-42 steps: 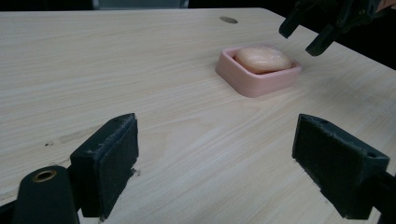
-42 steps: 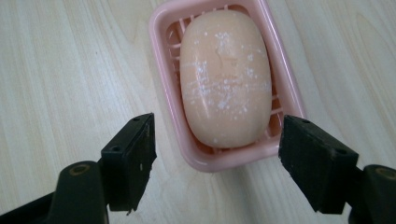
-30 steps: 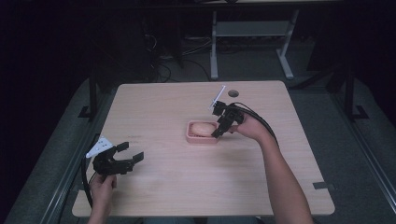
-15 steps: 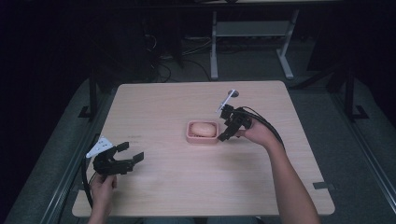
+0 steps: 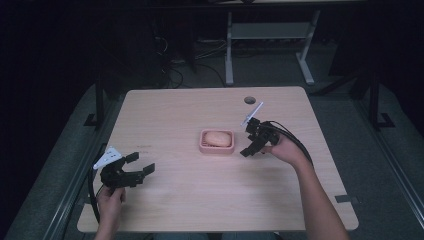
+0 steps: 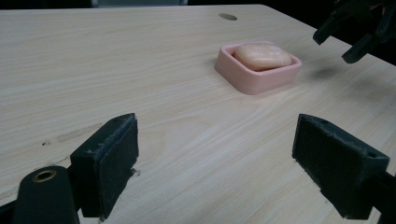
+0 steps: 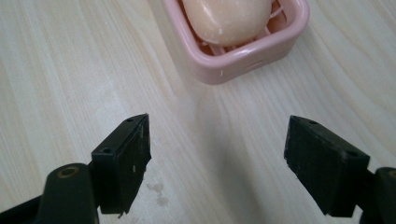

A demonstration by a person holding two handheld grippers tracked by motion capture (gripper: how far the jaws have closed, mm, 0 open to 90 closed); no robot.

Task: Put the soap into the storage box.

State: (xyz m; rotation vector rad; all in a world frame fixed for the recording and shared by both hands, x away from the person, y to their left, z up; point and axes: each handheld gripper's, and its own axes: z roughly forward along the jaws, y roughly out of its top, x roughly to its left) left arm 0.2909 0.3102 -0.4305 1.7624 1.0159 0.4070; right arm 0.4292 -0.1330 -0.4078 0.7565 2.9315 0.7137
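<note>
A pink soap dish (image 5: 217, 141) sits near the centre of the table (image 5: 175, 110), a shallow rectangular tray with rounded corners and a raised rim; the right gripper view shows slats in its floor. A pale peach bar of soap (image 5: 217, 138) lies inside it, rounded at the edges and smooth, with its top above the rim. The right gripper (image 5: 251, 145) is held just beside the dish on its right, jaws spread wide with nothing between them and pointing down toward the tabletop. The left gripper (image 5: 139, 165) rests near the table's front-left corner, well apart from the dish, jaws likewise spread and empty, aimed toward the dish. The table is light wood-grain laminate with rounded corners and a round cable hole (image 5: 250, 100) near its far edge. The surroundings are dark; a grey carpeted floor (image 5: 380, 150) surrounds the table, and a white metal frame (image 5: 270, 35) and loose cables (image 5: 175, 75) stand beyond the far side.
</note>
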